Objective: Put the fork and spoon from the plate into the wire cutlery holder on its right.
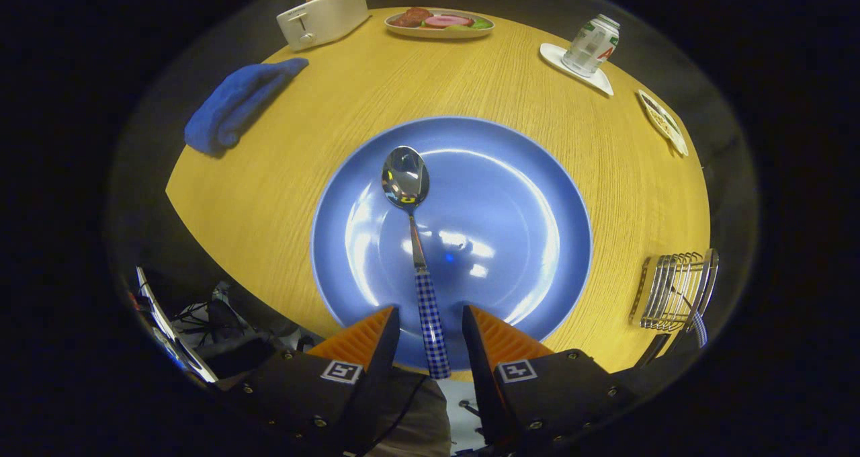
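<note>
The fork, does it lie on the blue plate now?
No, the blue plate carries just the spoon, its checked handle between the open fingers.

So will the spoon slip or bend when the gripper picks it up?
The spoon looks like shiny metal, so probably stiff. Its checked handle lies between the open gripper fingers and looks narrow and smooth, so it may slip or tilt, bowl end down.

**Gripper body at the lower middle of the frame**

The gripper (430, 326) has two wedge-shaped, ribbed fingers (363, 339) on dark, boxy mounts dotted with small screws. Each mount carries a square black-and-white marker (341, 371). A thin dark cable (403, 410) runs beneath the gap between them.
</note>
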Tool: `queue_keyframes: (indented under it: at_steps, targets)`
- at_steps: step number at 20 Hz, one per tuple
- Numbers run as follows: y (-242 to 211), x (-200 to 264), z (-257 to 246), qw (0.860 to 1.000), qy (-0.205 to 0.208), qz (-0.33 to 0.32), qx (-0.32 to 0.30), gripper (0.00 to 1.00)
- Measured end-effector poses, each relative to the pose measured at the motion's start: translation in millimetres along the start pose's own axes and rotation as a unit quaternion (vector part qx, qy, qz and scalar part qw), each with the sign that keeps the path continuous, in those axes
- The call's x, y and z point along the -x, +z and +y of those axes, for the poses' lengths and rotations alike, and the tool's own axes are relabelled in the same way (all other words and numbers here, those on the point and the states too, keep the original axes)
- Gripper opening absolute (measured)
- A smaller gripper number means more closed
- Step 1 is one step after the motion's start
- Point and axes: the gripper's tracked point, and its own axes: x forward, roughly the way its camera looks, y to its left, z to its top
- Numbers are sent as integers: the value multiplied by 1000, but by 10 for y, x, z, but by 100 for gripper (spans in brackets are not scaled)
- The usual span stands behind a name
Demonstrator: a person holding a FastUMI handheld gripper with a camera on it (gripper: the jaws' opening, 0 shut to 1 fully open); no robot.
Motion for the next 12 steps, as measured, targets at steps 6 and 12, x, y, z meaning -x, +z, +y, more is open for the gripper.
queue_keyframes:
  at_steps: [6,12]
  targets:
    - [-26,-10,-12,999,5,33,18,3]
    - [44,121,-116,999,1,23,47,3]
